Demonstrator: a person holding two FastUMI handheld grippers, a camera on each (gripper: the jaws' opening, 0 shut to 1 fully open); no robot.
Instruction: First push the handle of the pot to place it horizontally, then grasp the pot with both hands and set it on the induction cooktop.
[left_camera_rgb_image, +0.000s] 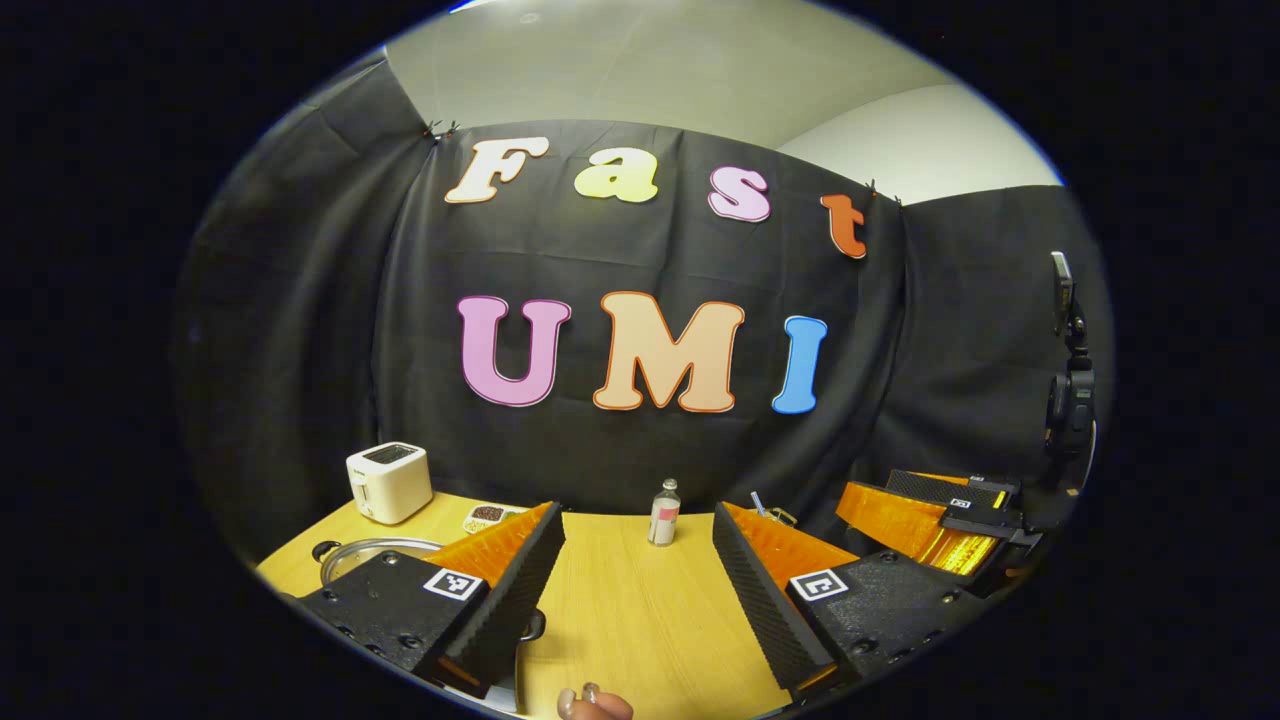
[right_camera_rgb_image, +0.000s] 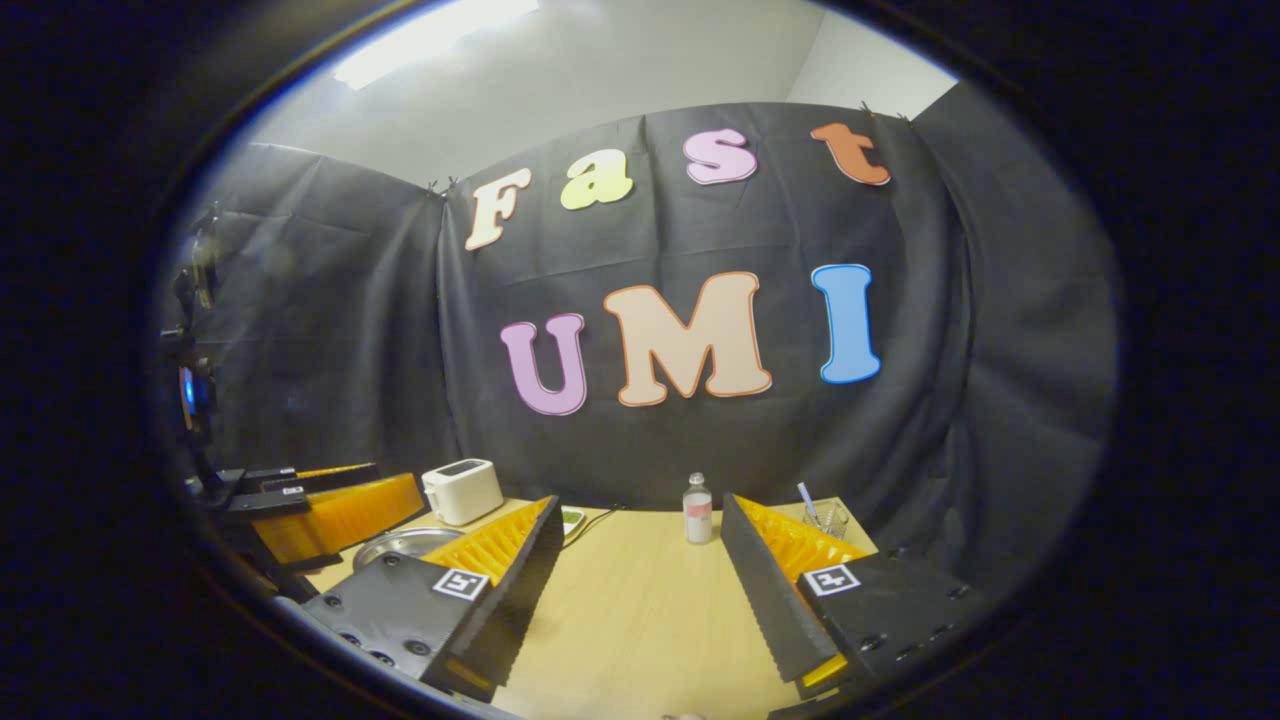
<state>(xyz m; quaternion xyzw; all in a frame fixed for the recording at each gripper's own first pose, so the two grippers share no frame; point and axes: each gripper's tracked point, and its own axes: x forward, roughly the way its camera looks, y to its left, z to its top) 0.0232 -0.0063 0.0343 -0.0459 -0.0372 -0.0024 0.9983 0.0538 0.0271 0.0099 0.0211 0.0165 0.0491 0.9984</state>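
Observation:
The pot (left_camera_rgb_image: 372, 553) with a glass lid sits on the wooden table (left_camera_rgb_image: 640, 620) at the lower left of the left gripper view, partly hidden behind my left gripper's left finger. One dark side handle (left_camera_rgb_image: 324, 549) shows at its far rim and another dark loop (left_camera_rgb_image: 535, 625) pokes out by the finger. My left gripper (left_camera_rgb_image: 638, 515) is open over bare table, right of the pot. In the right gripper view the pot's lid (right_camera_rgb_image: 398, 545) lies at the left, and my right gripper (right_camera_rgb_image: 641, 505) is open above the table, holding nothing.
A white toaster (left_camera_rgb_image: 390, 483) and a small dish (left_camera_rgb_image: 487, 516) stand behind the pot. A small bottle (left_camera_rgb_image: 664, 513) stands mid-table at the back, with a glass (right_camera_rgb_image: 826, 518) holding a straw to its right. A hand's fingertips (left_camera_rgb_image: 592, 704) show at the near edge.

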